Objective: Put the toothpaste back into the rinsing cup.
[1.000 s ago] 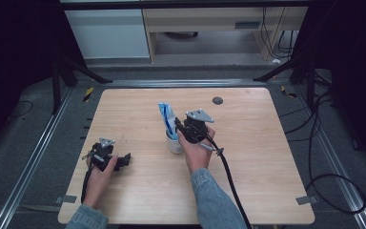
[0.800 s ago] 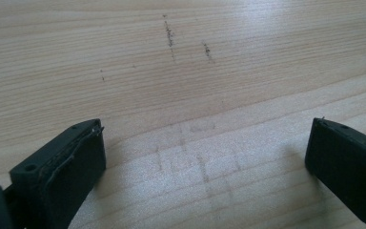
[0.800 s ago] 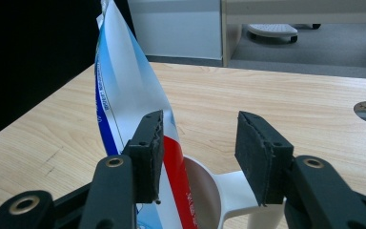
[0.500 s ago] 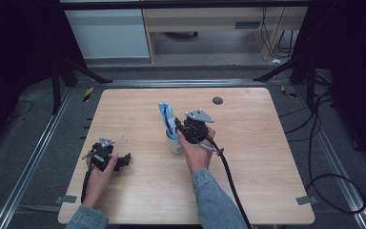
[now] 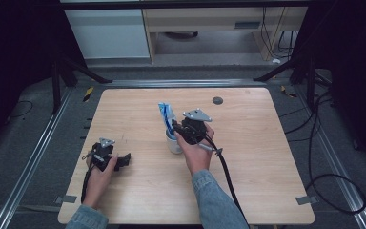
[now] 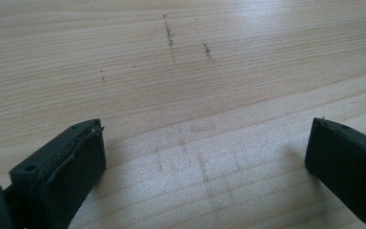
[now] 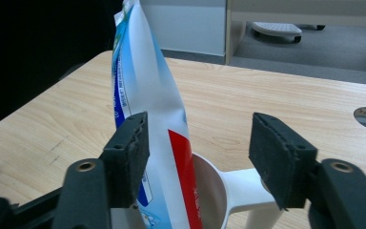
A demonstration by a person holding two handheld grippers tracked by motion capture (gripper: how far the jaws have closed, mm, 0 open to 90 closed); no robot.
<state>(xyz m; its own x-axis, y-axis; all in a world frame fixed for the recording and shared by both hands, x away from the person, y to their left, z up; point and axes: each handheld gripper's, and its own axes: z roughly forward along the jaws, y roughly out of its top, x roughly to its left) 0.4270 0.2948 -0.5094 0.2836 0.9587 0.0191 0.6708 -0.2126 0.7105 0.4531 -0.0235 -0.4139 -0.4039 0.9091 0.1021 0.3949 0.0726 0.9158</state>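
Since the earlier frame almost nothing on the bench has shifted; the one change is at the right tool [image 7: 198, 157], whose jaws have just been opening and now stand apart, the toothpaste tube [image 7: 145, 109] between them but leaning against the left pad only, no longer clamped. That tube stands nearly upright in the white cup [image 5: 174, 143] near the middle of the bench, its long axis vertical and tilted slightly toward the far edge. Directly ahead of the right tool and touching it, it is far closer to that hand than to the left tool [image 5: 116, 161], which rests wide open and empty near the near-left corner. Count: one tube, one cup, two tools.
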